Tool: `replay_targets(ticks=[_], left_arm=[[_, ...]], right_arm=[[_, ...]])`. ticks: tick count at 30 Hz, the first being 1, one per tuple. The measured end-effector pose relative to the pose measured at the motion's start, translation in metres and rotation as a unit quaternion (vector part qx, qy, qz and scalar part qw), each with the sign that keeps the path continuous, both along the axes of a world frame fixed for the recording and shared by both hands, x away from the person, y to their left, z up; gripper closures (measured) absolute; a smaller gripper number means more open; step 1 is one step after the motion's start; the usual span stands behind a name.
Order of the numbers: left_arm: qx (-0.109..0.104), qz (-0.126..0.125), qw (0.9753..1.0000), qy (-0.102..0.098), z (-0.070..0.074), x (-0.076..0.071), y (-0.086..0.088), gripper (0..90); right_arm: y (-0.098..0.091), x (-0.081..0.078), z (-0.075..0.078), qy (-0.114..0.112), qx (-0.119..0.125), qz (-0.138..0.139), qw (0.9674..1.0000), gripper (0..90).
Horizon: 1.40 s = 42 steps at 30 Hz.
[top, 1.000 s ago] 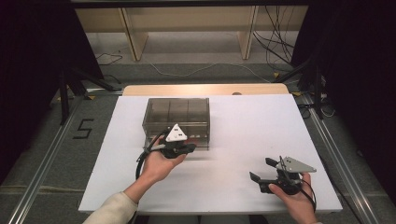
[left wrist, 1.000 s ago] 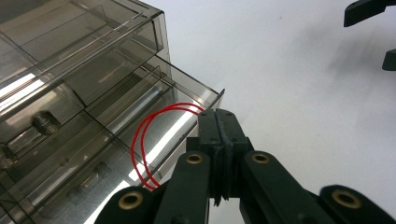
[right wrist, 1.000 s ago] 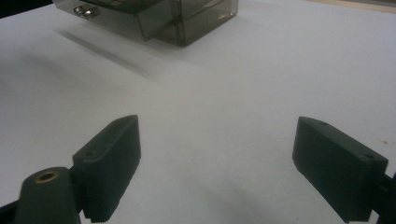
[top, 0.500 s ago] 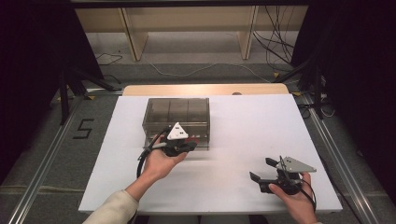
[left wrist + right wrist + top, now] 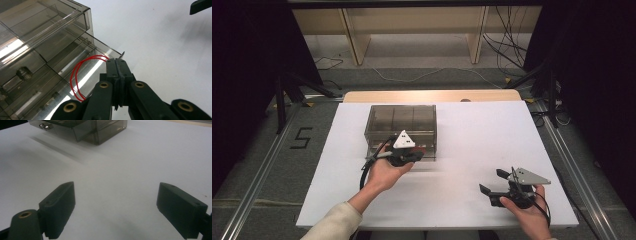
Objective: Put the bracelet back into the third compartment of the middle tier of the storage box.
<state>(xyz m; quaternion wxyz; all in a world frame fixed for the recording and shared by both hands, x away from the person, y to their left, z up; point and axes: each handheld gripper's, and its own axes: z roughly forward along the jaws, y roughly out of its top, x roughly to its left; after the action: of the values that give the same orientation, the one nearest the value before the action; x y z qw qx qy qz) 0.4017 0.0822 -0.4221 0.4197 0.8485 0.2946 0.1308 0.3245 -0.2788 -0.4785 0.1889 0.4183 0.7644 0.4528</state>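
Red wire (image 5: 78,75) end behind left claw (image 5: 117,62)

Black grippers w/ brass pivot screws (image 5: 104,85), grey triangular top plate (image 5: 527,176), black cable; cream sleeve (image 5: 334,224).

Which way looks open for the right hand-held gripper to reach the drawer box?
Probably straight across: only bare white table lies between the open right hand-held gripper and the drawer box.

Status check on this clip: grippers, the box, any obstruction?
Left gripper shut at open drawer of smoky clear plastic drawer box, by a red wire loop. Right gripper open, empty, over white table. Nothing in between.
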Motion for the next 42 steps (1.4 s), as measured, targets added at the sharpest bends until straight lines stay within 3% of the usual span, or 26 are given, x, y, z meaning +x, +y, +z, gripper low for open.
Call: replay_targets(ticks=[42], left_arm=[[0.005, -0.007, 0.9999, 0.007, -0.003, 0.012, -0.014, 89.8]], right_arm=[[0.000, 0.001, 0.000, 0.000, 0.002, 0.003, 1.0000, 16.4]])
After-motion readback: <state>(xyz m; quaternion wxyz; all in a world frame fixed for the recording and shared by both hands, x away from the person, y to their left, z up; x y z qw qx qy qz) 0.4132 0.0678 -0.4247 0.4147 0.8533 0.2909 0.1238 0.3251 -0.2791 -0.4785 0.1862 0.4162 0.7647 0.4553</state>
